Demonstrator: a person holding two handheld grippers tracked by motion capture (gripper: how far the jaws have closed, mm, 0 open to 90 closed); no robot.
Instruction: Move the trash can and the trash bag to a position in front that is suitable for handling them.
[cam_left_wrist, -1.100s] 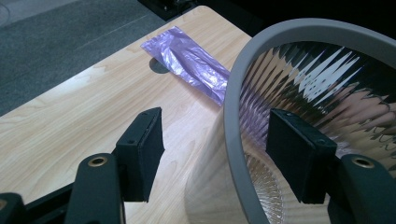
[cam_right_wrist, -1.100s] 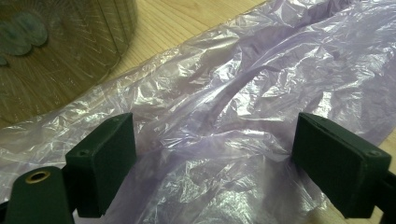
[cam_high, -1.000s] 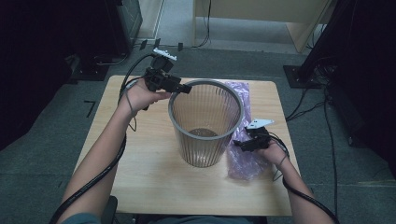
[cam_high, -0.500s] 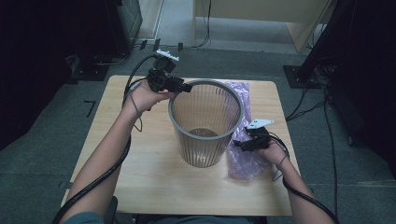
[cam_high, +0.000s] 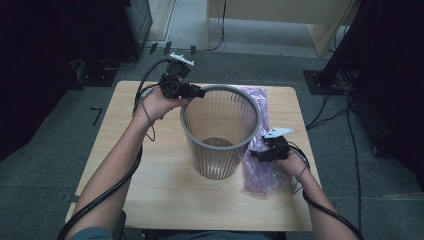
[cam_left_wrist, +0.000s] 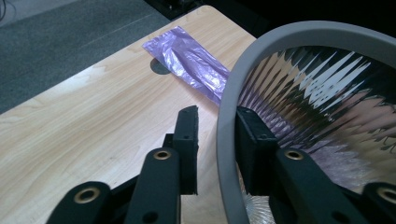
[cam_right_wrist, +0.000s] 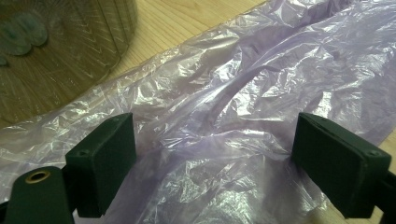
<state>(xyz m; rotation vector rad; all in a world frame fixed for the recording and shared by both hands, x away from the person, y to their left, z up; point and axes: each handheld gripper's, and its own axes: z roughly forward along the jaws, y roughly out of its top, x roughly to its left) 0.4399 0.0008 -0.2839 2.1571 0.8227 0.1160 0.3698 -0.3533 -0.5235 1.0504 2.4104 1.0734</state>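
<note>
- Closing is the one change since the earlier frames: your left gripper (cam_left_wrist: 217, 140) has just been drawing its jaws in around the grey rim of the wastebasket (cam_high: 220, 131), one jaw outside the wall and one inside. Neither hand has shifted place, and the basket stands where it did.
- From the left gripper view, the inner pad looks to touch the rim, while a thin gap remains at the outer pad; you are nearly pinching but not yet clamped.
- Your right gripper (cam_right_wrist: 215, 163) hovers with its jaws spread wide over the crumpled purple plastic bag (cam_right_wrist: 243, 107), with nothing pinched.
- That bag (cam_high: 262, 170) lies flat on the wooden table (cam_high: 150, 200), along the basket's right side, running back past it toward the far edge.
- My reading: you are steadying the basket so the bag can be fitted as a liner. Finish the left squeeze before you lift the bag.
- Thin film will slip; take a bunched fold rather than a single layer.
</note>
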